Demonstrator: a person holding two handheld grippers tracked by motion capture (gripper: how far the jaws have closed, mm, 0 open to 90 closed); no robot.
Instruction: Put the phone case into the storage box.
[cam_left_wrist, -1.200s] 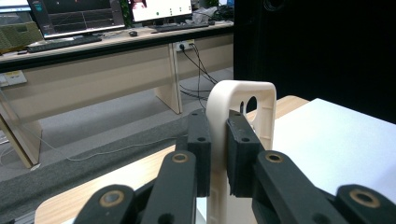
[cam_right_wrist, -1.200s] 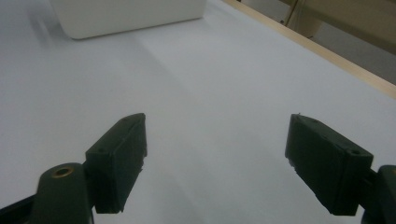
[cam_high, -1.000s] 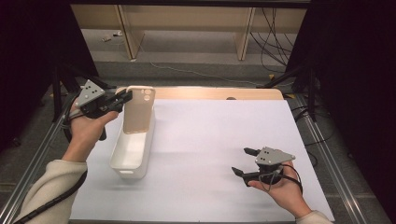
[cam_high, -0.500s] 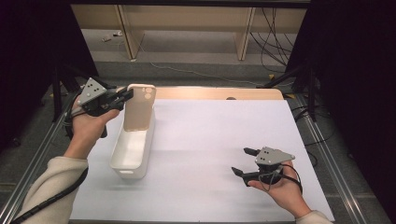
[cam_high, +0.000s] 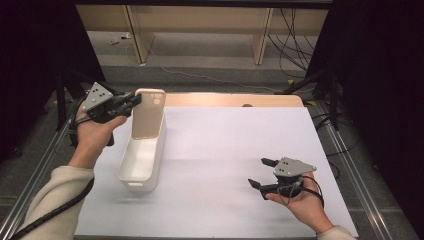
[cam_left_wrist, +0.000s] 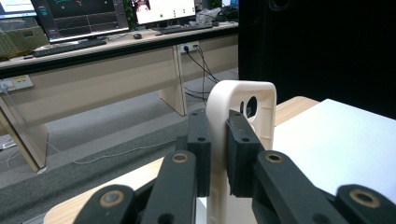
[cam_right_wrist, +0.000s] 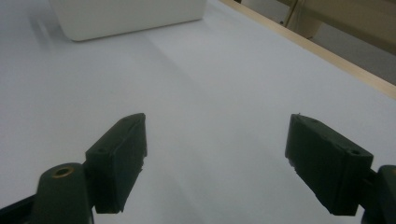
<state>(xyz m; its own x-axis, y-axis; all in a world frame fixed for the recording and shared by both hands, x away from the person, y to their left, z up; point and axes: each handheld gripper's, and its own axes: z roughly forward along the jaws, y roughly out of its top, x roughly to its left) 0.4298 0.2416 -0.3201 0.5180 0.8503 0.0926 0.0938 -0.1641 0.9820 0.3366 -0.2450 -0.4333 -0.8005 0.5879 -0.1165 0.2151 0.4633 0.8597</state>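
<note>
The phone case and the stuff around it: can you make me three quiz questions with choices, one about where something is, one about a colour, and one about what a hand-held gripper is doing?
1. Where is the phone case?
A. Flat on the white mat
B. Upright over the far end of the white bin, in the left hand-held gripper
C. In the right hand-held gripper

2. What colour is the phone case?
A. Bright blue
B. Cream
C. Black

3. How are the right hand-held gripper's jaws?
A. Wide apart with nothing between them
B. Shut on the phone case
C. Shut on the bin

Answers: 1 B, the high view shows the case standing above the bin's far end, pinched by the left jaws. 2 B, it looks pale cream in the left gripper view. 3 A, the right gripper view shows bare mat between the jaws.
</note>
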